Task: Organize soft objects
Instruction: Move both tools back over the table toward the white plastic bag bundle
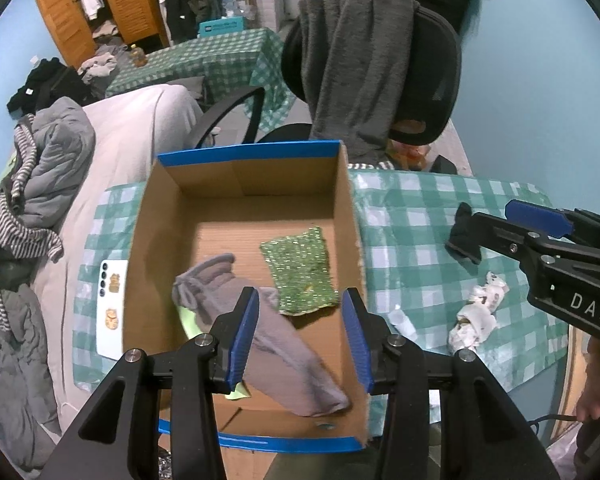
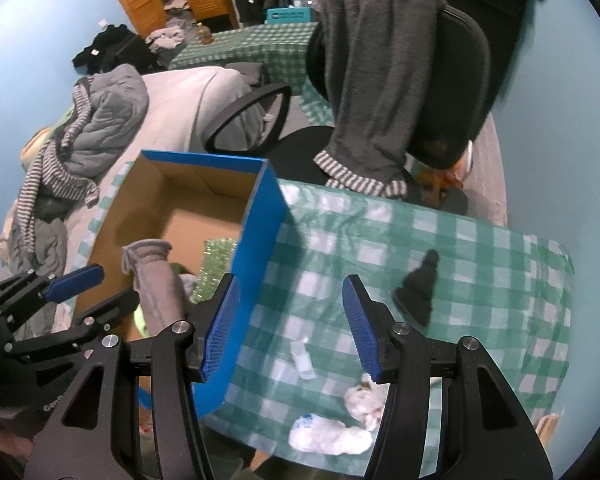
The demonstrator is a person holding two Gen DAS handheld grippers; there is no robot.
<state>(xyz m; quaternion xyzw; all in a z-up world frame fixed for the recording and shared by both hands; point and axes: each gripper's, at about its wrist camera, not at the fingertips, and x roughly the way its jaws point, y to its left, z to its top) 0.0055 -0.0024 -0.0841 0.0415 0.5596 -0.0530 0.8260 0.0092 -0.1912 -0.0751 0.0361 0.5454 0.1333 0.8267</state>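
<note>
Two claws hovering, both spread and pinching nothing.
Grey sock lying loose in box; black sock resting on counter.

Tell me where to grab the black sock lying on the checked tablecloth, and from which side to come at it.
Take the black sock across its wider lower part, coming straight down from above with the right gripper, which is nearest. It lies flat on the checked tablecloth, narrow at the far end and bunched thicker at the near end, so the thicker end probably gives the pads more cloth to pinch. Nothing crowds it.
</note>
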